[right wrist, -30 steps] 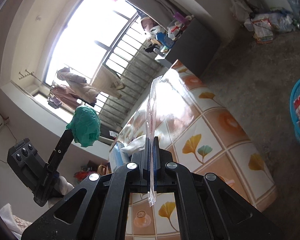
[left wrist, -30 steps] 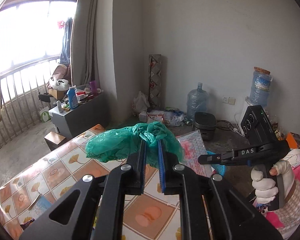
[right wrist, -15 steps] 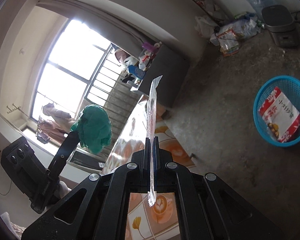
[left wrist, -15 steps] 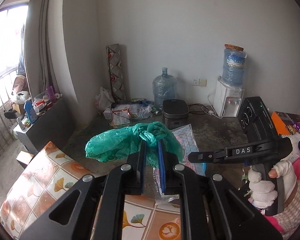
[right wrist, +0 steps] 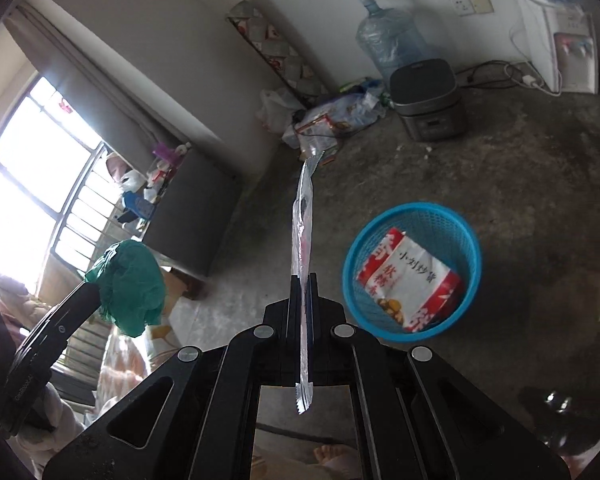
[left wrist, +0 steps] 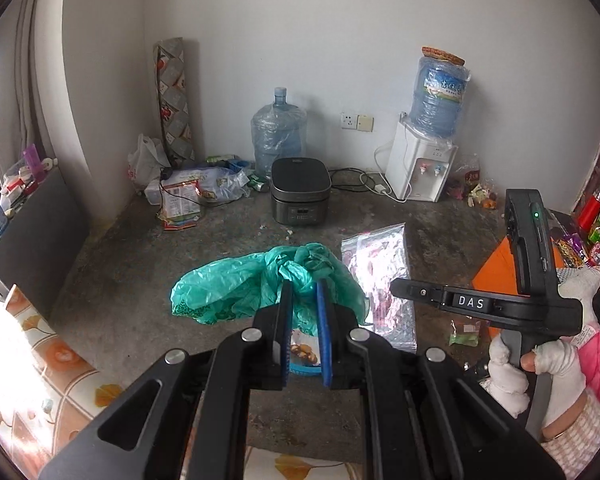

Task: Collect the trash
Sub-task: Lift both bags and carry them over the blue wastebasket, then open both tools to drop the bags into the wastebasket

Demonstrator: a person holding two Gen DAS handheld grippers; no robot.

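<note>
Clear plastic wrapper point(right wrist: 303, 220) pinched flat between the closed jaws of the right gripper point(right wrist: 302, 280), held in the air above the floor. Long axis running straight along the fingers, toward 12 o'clock in the right wrist view; far tip aimed at the litter by the far wall, serrated near end hanging back past the jaws toward 6 o'clock. Seen edge-on there, broadside in the left wrist view point(left wrist: 378, 276).

Crumpled green plastic bag point(left wrist: 260, 284) clamped in the left gripper point(left wrist: 303, 285), jaws closed on a bunched fold, bulk spilling toward 9 o'clock. No clear long axis; a loose wad.

Blue basket point(right wrist: 412, 268) on the concrete floor at 3 o'clock of the wrapper, near but not beneath it, already holding a red-and-white snack bag point(right wrist: 410, 280).

Step in hand, by judgement: carrying both pieces to the basket for dropping. Next move likely calls for shifting the right gripper toward 3 o'clock until the wrapper hangs over the rim, tipping it downward, then parting the jaws; same afterwards for the green bag. Light film may cling to a pad or drift outside the rim.

Patterned tabletop point(left wrist: 40, 364) at the lower left edge of the left wrist view.
</note>
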